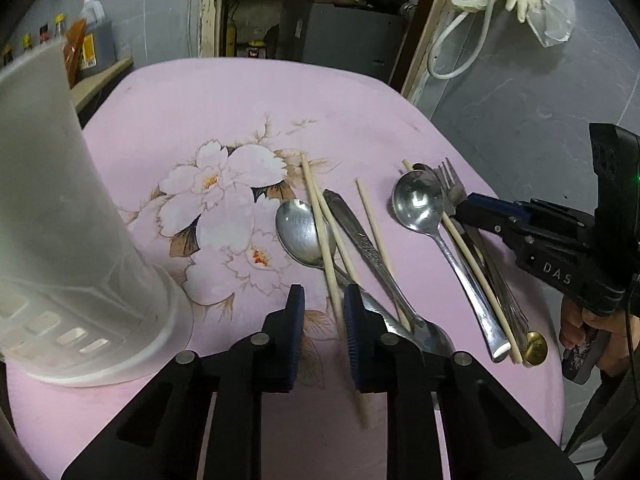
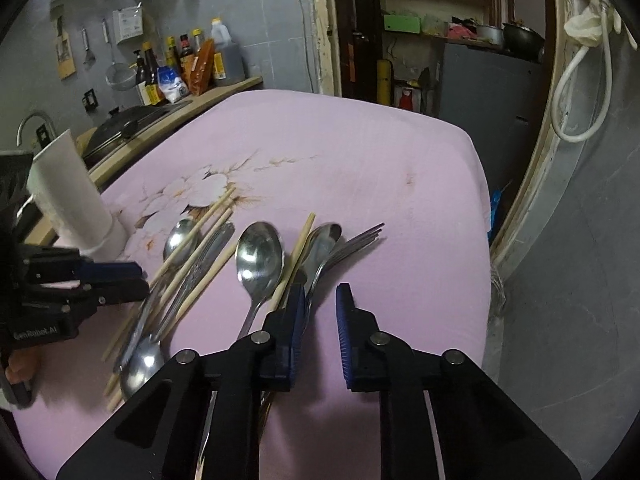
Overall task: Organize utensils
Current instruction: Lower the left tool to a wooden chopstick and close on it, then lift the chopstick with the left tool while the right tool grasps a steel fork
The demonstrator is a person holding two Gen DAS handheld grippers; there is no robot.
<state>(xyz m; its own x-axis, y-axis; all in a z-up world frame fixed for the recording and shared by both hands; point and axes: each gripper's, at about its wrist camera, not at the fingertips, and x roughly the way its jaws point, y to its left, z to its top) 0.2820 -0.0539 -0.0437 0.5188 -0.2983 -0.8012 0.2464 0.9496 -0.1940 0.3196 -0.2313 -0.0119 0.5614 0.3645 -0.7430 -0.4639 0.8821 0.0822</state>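
Loose utensils lie on the pink flowered cloth (image 1: 248, 100): a large spoon (image 1: 418, 202), a second spoon (image 1: 298, 232), a knife (image 1: 360, 240), a fork (image 1: 452, 184) and several chopsticks (image 1: 320, 224). A white utensil holder (image 1: 52, 208) stands at the left. My left gripper (image 1: 324, 308) is open, low over the left pile, with a chopstick between its fingers. My right gripper (image 2: 318, 312) is open just above the fork (image 2: 352, 244) and spoon handles; it also shows in the left wrist view (image 1: 480, 204). The large spoon (image 2: 259, 258) lies left of it.
The holder (image 2: 68, 196) shows at the left in the right wrist view, behind the left gripper (image 2: 120, 276). A counter with bottles (image 2: 180, 68) lies beyond the table. The cloth's right edge (image 2: 484, 240) drops off near a wall.
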